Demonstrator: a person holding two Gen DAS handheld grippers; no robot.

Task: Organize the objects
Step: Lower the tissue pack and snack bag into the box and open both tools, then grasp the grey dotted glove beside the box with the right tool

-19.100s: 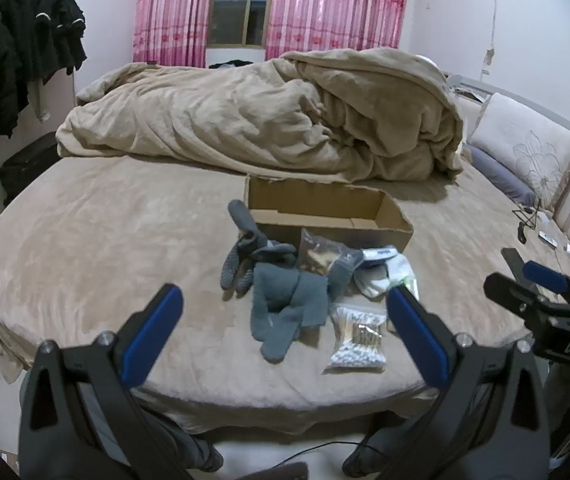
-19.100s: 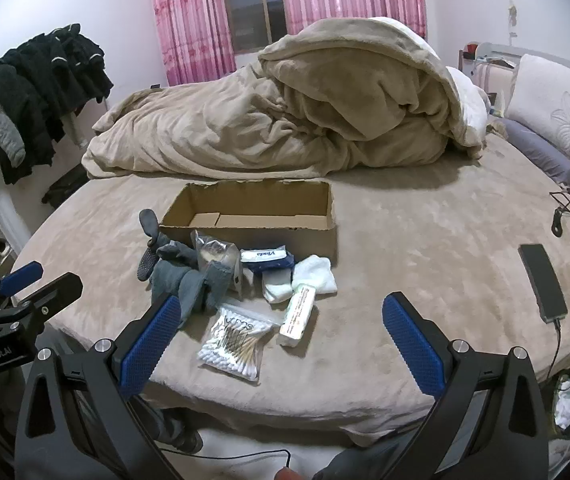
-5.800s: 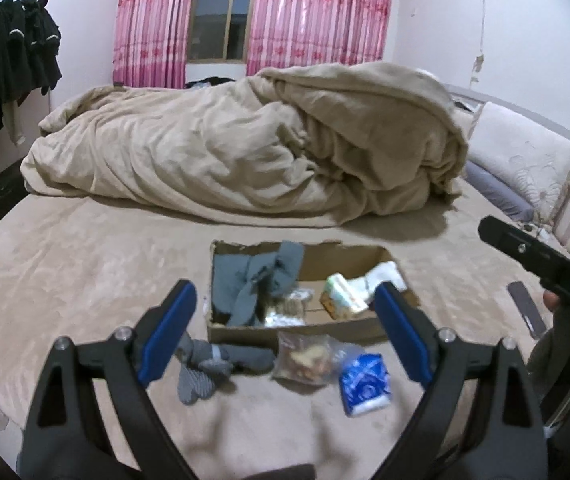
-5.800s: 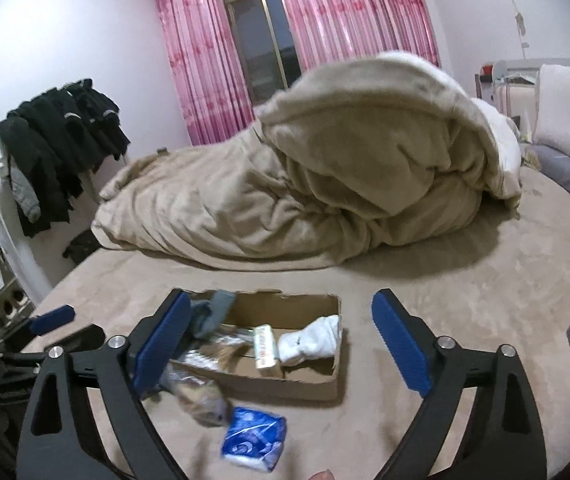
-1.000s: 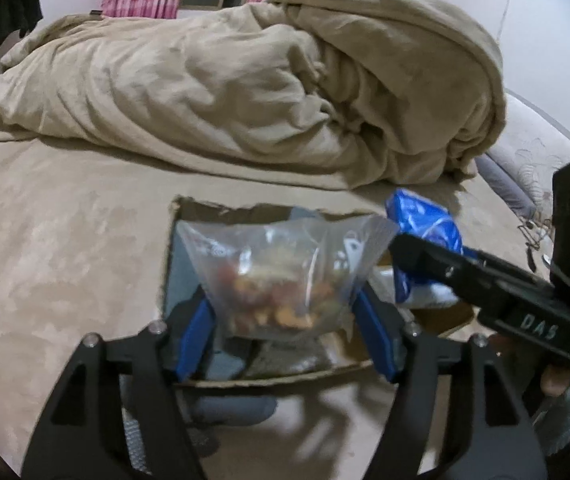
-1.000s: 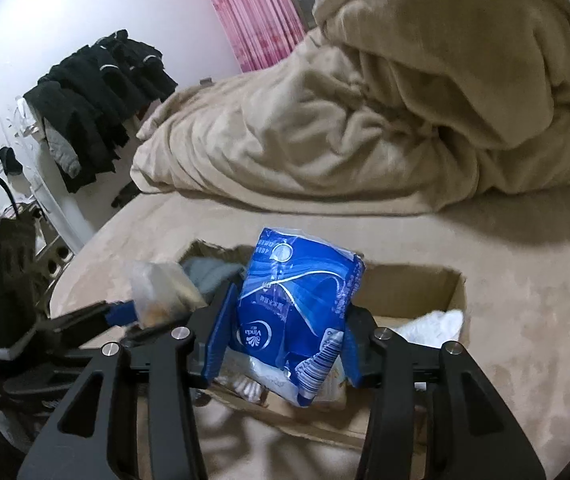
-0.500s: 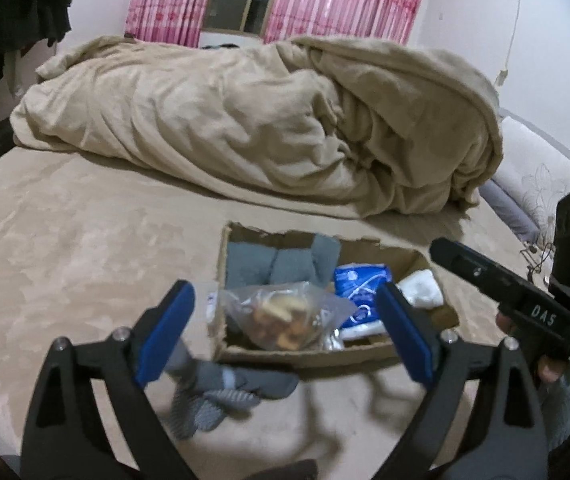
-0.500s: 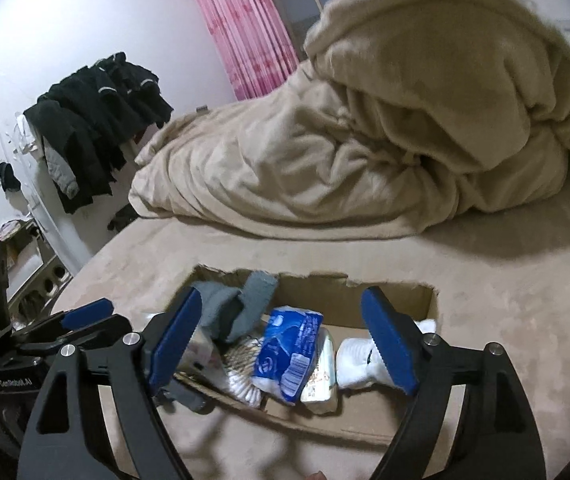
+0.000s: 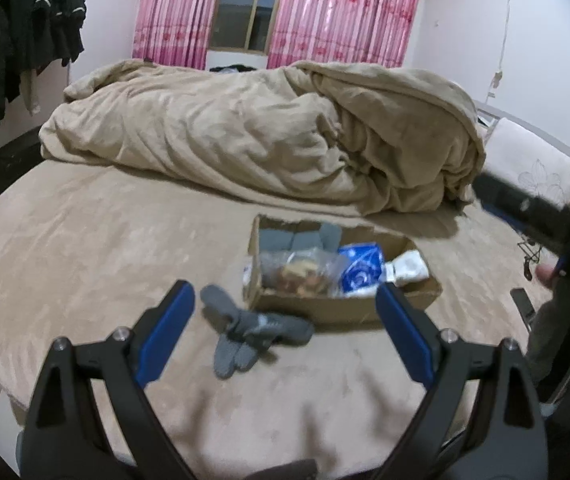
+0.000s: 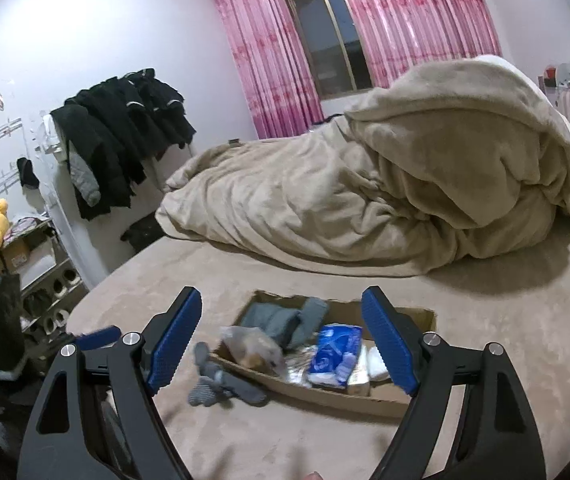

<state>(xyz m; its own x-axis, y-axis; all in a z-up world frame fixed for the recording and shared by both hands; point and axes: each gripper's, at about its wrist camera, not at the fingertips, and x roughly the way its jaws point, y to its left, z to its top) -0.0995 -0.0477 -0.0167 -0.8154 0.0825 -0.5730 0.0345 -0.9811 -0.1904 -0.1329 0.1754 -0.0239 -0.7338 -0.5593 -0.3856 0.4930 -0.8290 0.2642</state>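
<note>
A cardboard box (image 9: 325,308) (image 10: 365,398) sits on the bed. It holds grey cloths (image 9: 297,238), a clear snack bag (image 9: 301,270) (image 10: 251,346), a blue tissue pack (image 9: 359,274) (image 10: 335,354) and a white sock (image 9: 407,270). A pair of grey gloves (image 9: 251,334) (image 10: 221,386) lies on the bed left of the box front. My left gripper (image 9: 285,332) is open and empty, in front of the gloves and box. My right gripper (image 10: 281,340) is open and empty, above and in front of the box.
A heaped beige duvet (image 9: 269,140) (image 10: 405,192) lies behind the box. Dark coats (image 10: 121,128) hang at the left wall above a shelf (image 10: 37,264). A phone (image 9: 523,302) lies at the bed's right edge. Pillows (image 9: 525,164) are at the right.
Both grippers have pulled back and up from the box, both open. The snack bag and tissue pack, let go a moment before, lie in the box. The gloves have not moved.
</note>
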